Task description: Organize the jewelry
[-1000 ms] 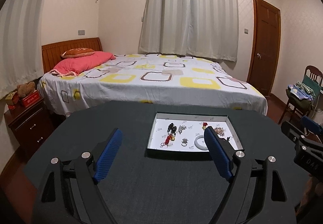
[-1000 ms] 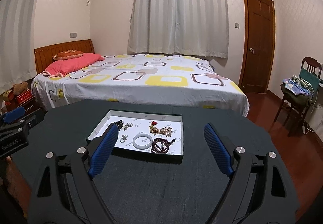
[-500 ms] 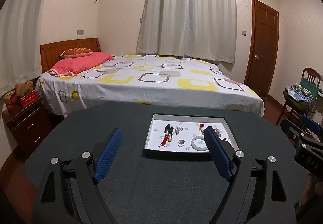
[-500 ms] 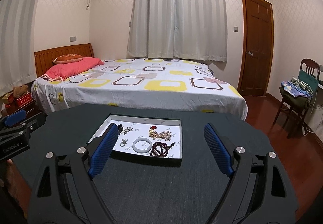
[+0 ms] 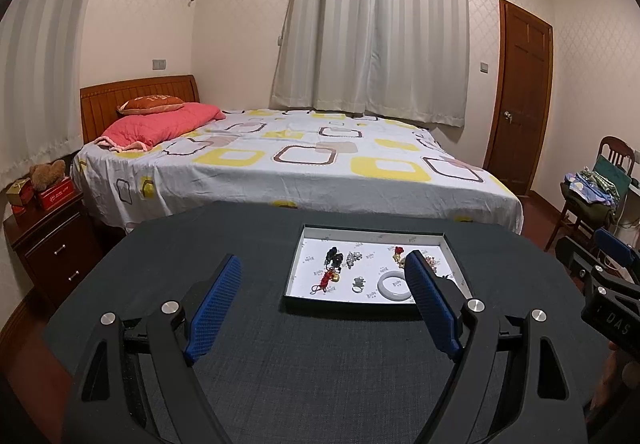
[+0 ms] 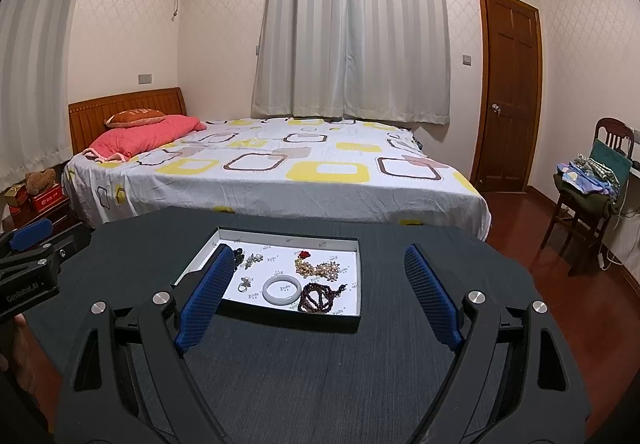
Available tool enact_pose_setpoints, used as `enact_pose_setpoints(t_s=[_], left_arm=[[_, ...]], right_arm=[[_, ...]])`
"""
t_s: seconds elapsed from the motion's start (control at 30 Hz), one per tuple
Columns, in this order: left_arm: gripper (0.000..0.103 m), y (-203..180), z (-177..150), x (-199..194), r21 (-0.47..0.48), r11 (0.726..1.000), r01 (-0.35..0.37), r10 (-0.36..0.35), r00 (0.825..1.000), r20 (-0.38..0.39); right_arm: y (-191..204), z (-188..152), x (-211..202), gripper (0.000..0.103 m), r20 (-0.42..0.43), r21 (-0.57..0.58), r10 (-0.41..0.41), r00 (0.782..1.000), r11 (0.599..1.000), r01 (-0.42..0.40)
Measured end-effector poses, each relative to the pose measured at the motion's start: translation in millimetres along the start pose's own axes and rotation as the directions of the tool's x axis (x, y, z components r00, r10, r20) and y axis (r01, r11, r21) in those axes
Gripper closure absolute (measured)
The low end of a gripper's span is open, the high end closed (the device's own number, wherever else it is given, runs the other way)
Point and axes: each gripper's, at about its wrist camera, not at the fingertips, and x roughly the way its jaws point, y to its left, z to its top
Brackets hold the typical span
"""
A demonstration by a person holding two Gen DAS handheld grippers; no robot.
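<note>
A shallow black tray [image 5: 294, 268] [image 6: 358, 276] with a white floor sits on the dark round table. It holds a white bangle [image 5: 394, 286] [image 6: 281, 289], a dark bead bracelet [image 6: 318, 297], a gold chain with a red flower [image 6: 316, 268], a red cord charm [image 5: 325, 281], a small ring [image 5: 358, 283] [image 6: 244, 284] and dark earrings [image 5: 334, 258]. My left gripper [image 5: 323, 298] is open and empty, short of the tray. My right gripper [image 6: 318, 294] is open and empty, its left finger over the tray's near left corner.
The dark table [image 5: 320, 372] [image 6: 320, 376] fills the foreground. A bed [image 5: 288, 160] stands behind it. A nightstand [image 5: 48, 236] is at the left. A chair with clothes [image 6: 588, 188] is at the right, near a wooden door [image 6: 508, 100].
Both views have tilted up slightly and drawn back a little, so the tray sits lower and a bit further off. Both grippers stay open and empty.
</note>
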Motion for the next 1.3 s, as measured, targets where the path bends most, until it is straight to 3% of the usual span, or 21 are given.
enact_pose_setpoints(t_s=[0.97, 1.3], left_arm=[[0.022, -4.3, 3.8, -2.6, 0.014, 0.999, -0.041, 0.040, 0.999, 0.014], [0.018, -1.8, 6.4, -1.1, -0.002, 0.999, -0.035, 0.035, 0.999, 0.024]], right_arm=[[2.9, -1.5, -0.1, 0.018, -0.001, -0.004, 0.002, 1.000, 1.000, -0.002], [4.3, -2.5, 0.4, 0.018, -0.004, -0.005, 0.002, 1.000, 1.000, -0.002]])
